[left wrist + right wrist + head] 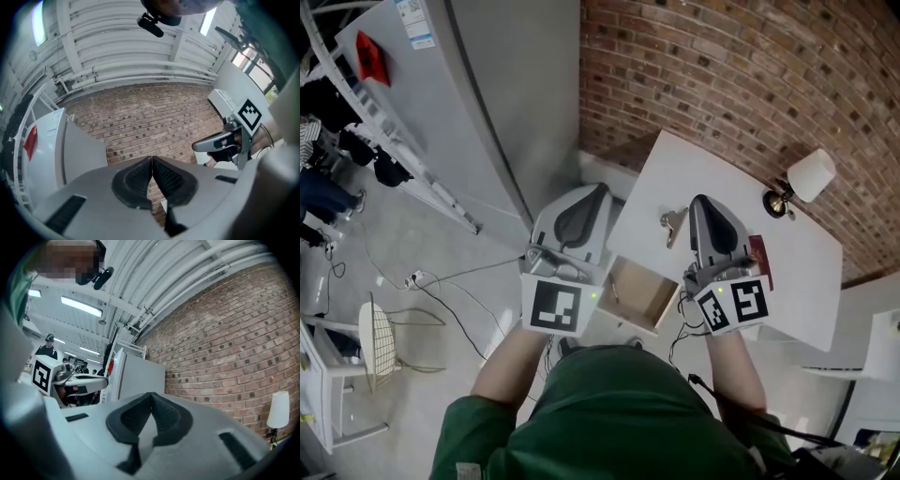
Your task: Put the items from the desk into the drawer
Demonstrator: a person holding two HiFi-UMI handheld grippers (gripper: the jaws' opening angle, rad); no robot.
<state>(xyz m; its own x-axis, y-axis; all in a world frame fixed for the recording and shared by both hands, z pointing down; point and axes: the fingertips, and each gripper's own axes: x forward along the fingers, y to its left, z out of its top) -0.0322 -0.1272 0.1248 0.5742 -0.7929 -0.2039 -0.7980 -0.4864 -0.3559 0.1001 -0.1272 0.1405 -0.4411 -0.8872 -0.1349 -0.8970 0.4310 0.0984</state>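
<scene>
Drawer (636, 298) of the white desk (712, 169) stands pulled out at the desk's near left edge, its pale wooden inside showing. On the desktop we find two loose things. A metal binder clip (673, 223) lies just beyond the drawer, near the middle of that left edge. A flat dark red item (762, 260) lies toward the near right edge, partly covered by the right gripper (705, 208). A small lamp with a white shade (810, 174) stands at the far right edge, next to the brick wall (722, 66). The right gripper hangs above the desktop between clip and red item. In its own view its jaws are pressed together at the tips with nothing caught between the dark pads (165, 420). The left gripper (591, 202) is held off the desk, just past its left edge and over the grey floor, beside the drawer. We see its jaws closed too, the ribbed pads (133, 180) meeting in a thin line — empty, pointing at the brick wall. A tall grey cabinet (487, 103) stands well to the left of the desk. Cables trail across the floor below it, near a white wire stool (380, 336).
</scene>
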